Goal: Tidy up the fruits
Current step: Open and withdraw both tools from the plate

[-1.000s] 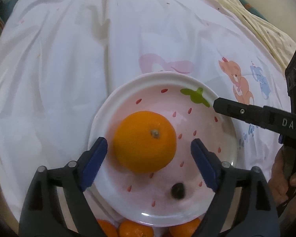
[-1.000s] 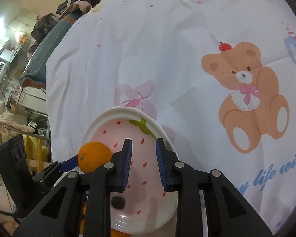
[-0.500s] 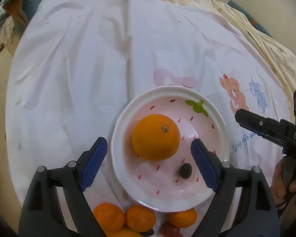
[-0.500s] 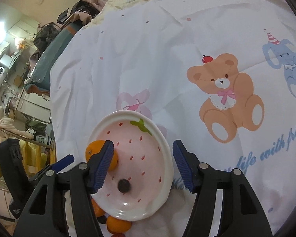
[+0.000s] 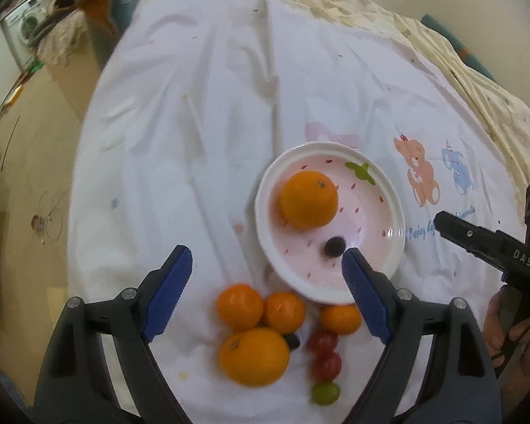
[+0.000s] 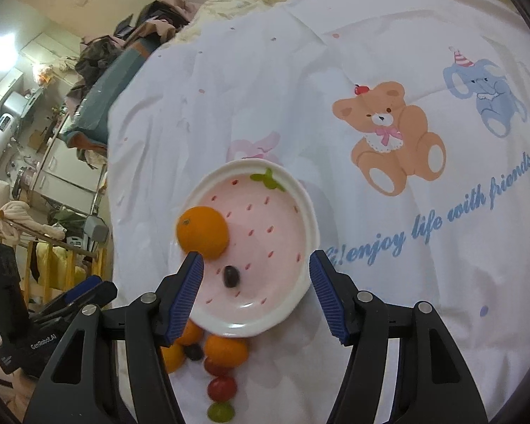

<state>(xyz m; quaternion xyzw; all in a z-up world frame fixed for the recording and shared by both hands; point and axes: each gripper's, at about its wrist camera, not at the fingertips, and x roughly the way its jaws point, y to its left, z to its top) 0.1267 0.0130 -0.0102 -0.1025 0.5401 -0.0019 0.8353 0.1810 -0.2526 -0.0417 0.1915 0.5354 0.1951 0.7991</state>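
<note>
Left wrist view: hovering with left gripper (image 5: 265,282) spread wide and empty, loose oranges (image 5: 261,318) and grapes (image 5: 323,353) lying just below the plate (image 5: 395,247), directly under this nearer claw; right gripper (image 6: 256,293), just opened, holding nothing over the plate.

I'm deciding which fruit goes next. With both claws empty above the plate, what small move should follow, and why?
Probably lower the left claw onto the small orange nearest it. Its jaws stand wide and empty. The plate holds only one orange and a dark grape, while the loose fruit waits on the cloth below its rim.
</note>
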